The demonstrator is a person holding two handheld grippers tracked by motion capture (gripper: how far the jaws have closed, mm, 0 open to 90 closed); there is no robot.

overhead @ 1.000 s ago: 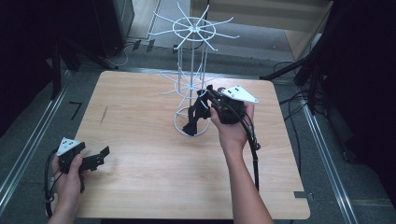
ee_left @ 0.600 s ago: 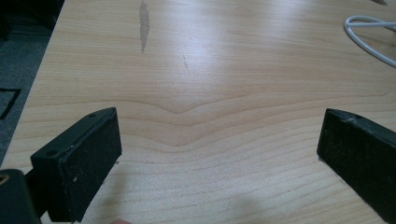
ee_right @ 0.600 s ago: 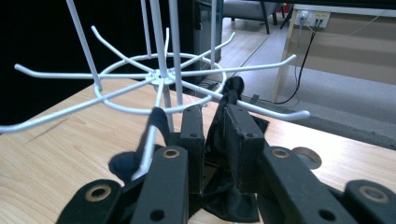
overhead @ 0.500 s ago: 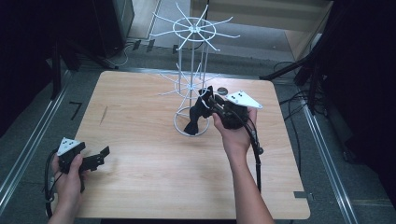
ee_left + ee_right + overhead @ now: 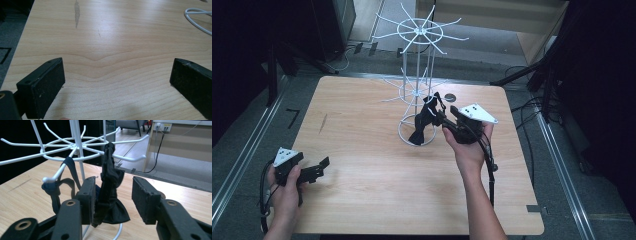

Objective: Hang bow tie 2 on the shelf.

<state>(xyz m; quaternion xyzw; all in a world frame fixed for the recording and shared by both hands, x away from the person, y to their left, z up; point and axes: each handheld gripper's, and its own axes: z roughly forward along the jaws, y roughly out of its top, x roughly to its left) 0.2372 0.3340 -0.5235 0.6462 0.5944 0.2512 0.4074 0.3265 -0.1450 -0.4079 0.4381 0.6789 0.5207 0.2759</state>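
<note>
Two grippers, one dark bow tie on a wire rack

Two tiers of white wire arms make up the rack (image 5: 418,80), which stands on a ring foot at the middle of the far half of the desk (image 5: 362,200). The black bow tie (image 5: 108,195) hangs from the tip of one arm of the lower tier, on the side facing the right gripper (image 5: 443,120). Its long axis runs nearly straight down: the band is looped over the wire at the top and the wider bow lies at the bottom, close above the ring foot. A dark blue strap (image 5: 60,185) hangs from a neighbouring arm just beside it, to the left in the right gripper view.

The right gripper points at the rack with its jaws partly apart; they have just been opening. The bow tie sits between them, lying against the left pad and clear of the right one. The wire arms fan out directly above and around the jaws, so the rack crowds that side.

The left gripper (image 5: 314,170) lies at the near left corner of the desk, well apart from the rack, its jaws wide apart over bare wood. A small dark round disc (image 5: 450,97) lies on the desk behind the rack. No writing or label can be read anywhere.
</note>
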